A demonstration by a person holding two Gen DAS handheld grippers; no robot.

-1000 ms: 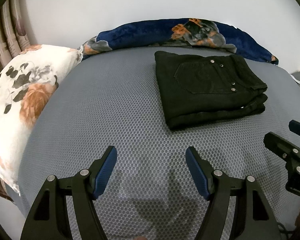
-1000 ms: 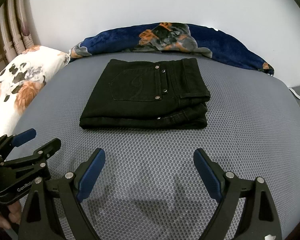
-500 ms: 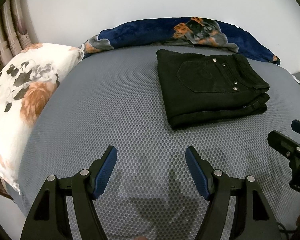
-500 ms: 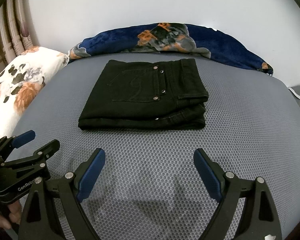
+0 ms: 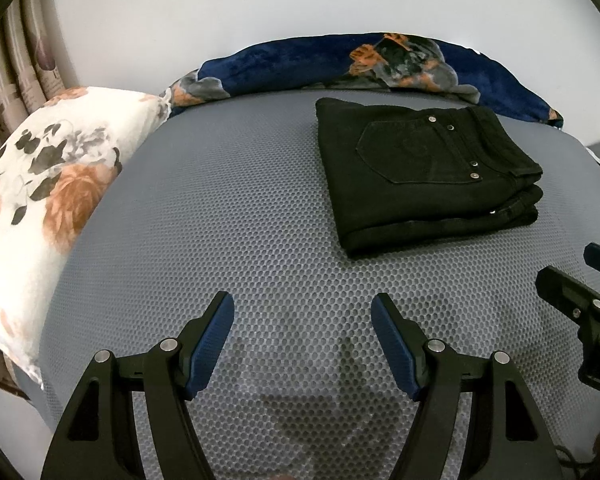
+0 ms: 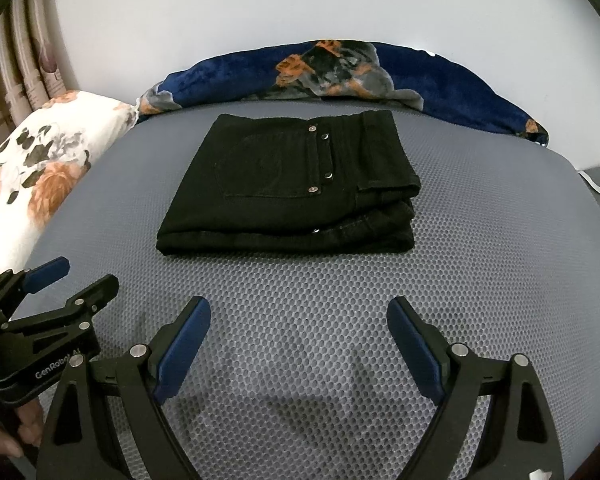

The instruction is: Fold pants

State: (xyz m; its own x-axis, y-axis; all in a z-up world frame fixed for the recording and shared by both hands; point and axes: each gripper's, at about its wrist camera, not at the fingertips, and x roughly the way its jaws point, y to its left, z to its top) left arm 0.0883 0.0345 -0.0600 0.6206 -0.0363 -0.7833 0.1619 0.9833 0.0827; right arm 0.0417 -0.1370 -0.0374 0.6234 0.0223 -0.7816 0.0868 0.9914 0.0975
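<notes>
The black pants (image 5: 420,176) lie folded into a compact rectangle on the grey mesh mattress (image 5: 228,216), back pocket up; they also show in the right wrist view (image 6: 292,184). My left gripper (image 5: 302,306) is open and empty, hovering near the front of the mattress, well short of the pants. My right gripper (image 6: 298,310) is open and empty, also in front of the pants and apart from them. The right gripper shows at the right edge of the left wrist view (image 5: 576,276); the left gripper shows at the left of the right wrist view (image 6: 60,284).
A white floral pillow (image 5: 40,196) lies along the mattress's left side. A dark blue floral blanket (image 5: 360,64) is rolled along the far edge against the white wall. Curtains (image 5: 16,72) hang at far left. The mattress edge drops off at right.
Both grippers have drawn back slightly from the pants and shifted a little; the pants have not moved. Both stay open.
</notes>
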